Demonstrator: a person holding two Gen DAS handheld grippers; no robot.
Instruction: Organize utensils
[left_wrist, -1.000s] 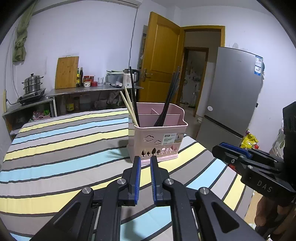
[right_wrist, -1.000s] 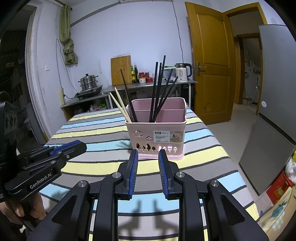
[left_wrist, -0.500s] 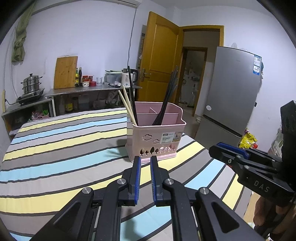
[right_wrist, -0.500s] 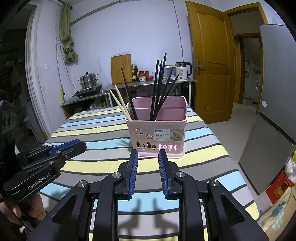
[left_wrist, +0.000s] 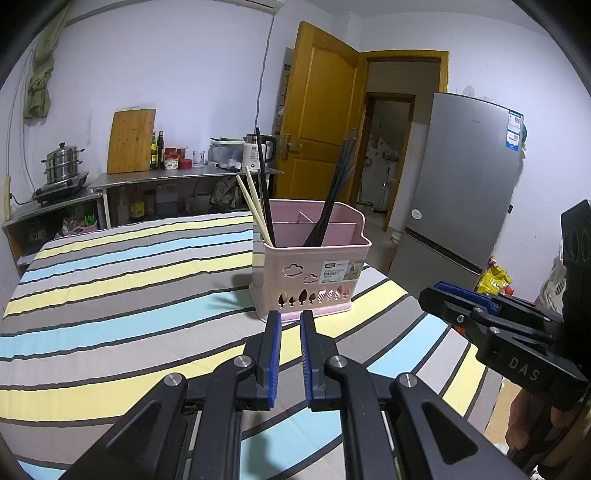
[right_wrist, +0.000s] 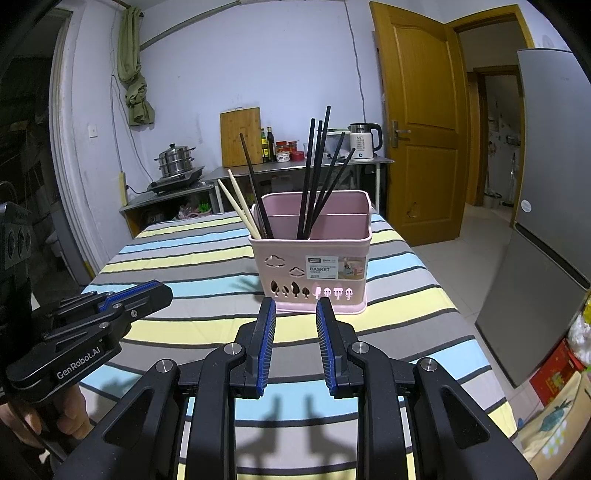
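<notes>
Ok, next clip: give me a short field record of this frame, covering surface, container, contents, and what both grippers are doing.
surface: striped tablecloth
container: pink basket, upright on the cloth
contents: black chopsticks and light wooden chopsticks, leaning in the basket
left gripper: fingers nearly together, nothing between them, short of the basket
right gripper: fingers apart, nothing between them, short of the basket
loose utensils on cloth: none visible

Pink basket (right_wrist: 317, 273) upright on striped table (right_wrist: 184, 258), black chopsticks (right_wrist: 317, 173) and two pale chopsticks (right_wrist: 238, 205) inside. Right gripper (right_wrist: 295, 314) near, jaws parted, empty. Left gripper (right_wrist: 147, 295) at left.
</notes>
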